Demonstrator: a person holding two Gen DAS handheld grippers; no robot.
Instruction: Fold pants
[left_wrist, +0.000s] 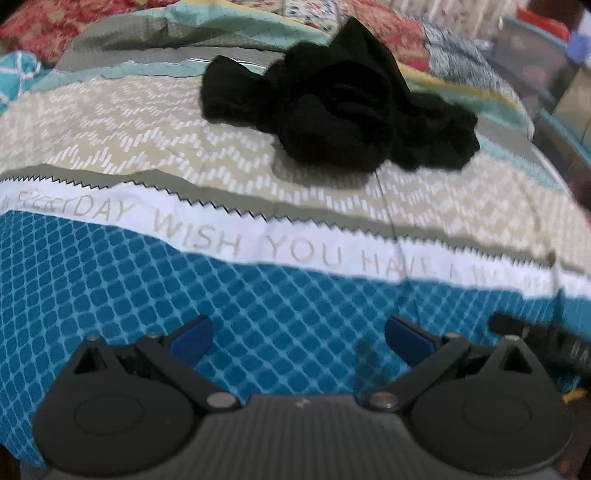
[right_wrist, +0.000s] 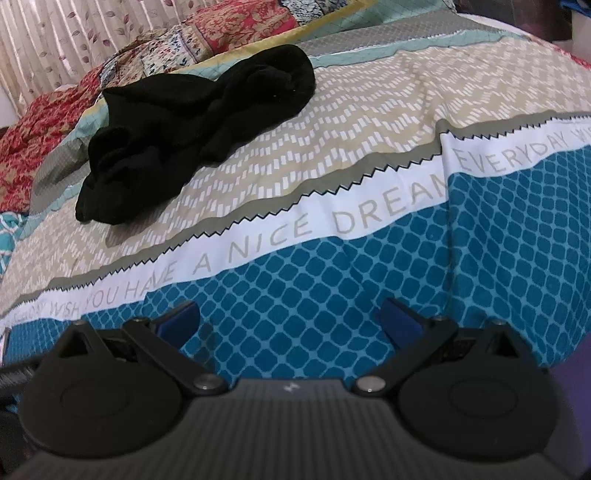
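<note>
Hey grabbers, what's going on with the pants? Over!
Left hand-held gripper open, empty. Right hand-held gripper open, empty. Black pants crumpled on bedspread, untouched. Nothing blocking.

Bed covered by patterned cotton bedsheet: teal lattice band nearest, white strip with grey lettering "WISH YOU HAVE A NICE DREAM EVERYDAY", beige chevron band, then grey and pale aqua stripes. Red floral patchwork quilt bunched along far edge of bed. Cream pleated curtain with leaf print behind bed, softly lit. Blurred dark furniture beside bed, details unclear.
</note>
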